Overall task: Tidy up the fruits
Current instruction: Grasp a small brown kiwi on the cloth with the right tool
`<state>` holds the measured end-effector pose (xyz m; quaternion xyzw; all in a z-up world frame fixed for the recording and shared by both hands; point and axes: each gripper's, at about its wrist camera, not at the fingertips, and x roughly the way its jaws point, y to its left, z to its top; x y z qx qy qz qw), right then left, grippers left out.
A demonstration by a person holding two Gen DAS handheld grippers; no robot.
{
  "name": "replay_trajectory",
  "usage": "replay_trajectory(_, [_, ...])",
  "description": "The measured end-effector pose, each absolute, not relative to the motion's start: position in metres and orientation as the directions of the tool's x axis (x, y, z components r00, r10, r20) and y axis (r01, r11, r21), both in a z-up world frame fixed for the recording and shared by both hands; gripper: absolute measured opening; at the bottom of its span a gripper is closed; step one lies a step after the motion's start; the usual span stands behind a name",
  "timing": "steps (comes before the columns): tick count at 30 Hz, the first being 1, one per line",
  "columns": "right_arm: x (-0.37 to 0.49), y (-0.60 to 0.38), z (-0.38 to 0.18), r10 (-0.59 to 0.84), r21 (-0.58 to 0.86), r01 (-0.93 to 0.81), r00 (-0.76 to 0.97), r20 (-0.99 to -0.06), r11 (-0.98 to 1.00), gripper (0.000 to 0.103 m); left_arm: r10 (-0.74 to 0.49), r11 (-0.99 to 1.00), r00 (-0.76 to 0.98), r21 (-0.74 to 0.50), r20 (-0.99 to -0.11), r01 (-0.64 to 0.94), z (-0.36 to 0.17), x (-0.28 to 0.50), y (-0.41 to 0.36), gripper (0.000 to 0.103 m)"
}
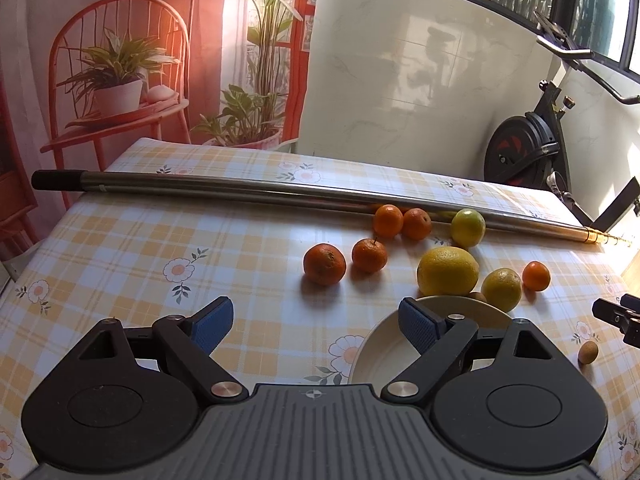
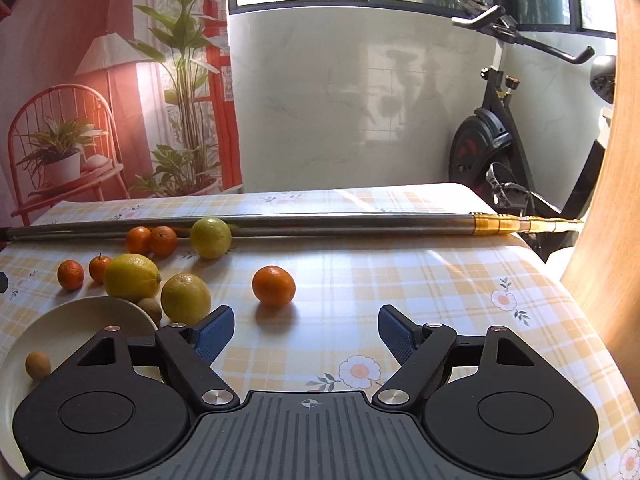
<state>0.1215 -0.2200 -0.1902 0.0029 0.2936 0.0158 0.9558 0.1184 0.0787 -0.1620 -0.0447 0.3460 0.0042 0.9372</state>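
Both jaws spread wide, nothing held. Right gripper [image 2: 306, 330] hovers low over the checked tablecloth [image 2: 440, 280]; left gripper [image 1: 316, 320] likewise, its right finger over the cream plate [image 1: 380, 352].

Plate [image 2: 52, 332] nearly bare: one small brown fruit [image 2: 37, 365] appears to sit on it, a second [image 2: 150, 308] just past its far rim.

Beyond: big lemon [image 2: 132, 276] and a smaller yellow citrus [image 2: 185, 298] near the rim, touching or nearly so. Lone mandarin [image 2: 273, 285] apart, straight ahead of the right gripper.

Farther: more mandarins and a green-yellow citrus against the metal pole [image 2: 320, 224].

Judgement: take the lone mandarin first. Straddle its widest part, close gently; round fruit rolls if nudged.
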Motion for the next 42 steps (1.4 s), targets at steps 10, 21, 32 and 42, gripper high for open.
replay_trajectory(10, [0.112, -0.225, -0.223, 0.004, -0.058, -0.048, 0.802, -0.597, 0.997, 0.063, 0.003, 1.000, 0.811, -0.019, -0.585, -0.017, -0.154, 0.115, 0.070, 0.091])
replay_trajectory(21, [0.098, -0.195, -0.230, 0.057, -0.125, -0.164, 0.797, -0.601, 0.979, 0.057, -0.045, 0.994, 0.813, -0.110, -0.581, -0.023, -0.156, 0.116, 0.078, 0.091])
replay_trajectory(32, [0.102, -0.211, -0.223, 0.050, -0.061, -0.105, 0.809, -0.586, 0.993, 0.055, -0.006, 0.999, 0.789, -0.042, -0.615, -0.025, -0.154, 0.120, 0.078, 0.091])
replay_trajectory(42, [0.107, -0.218, -0.223, 0.063, -0.006, -0.083, 0.795, -0.603, 0.997, 0.052, 0.001, 0.998, 0.788, -0.045, -0.616, -0.037, -0.145, 0.138, 0.093, 0.092])
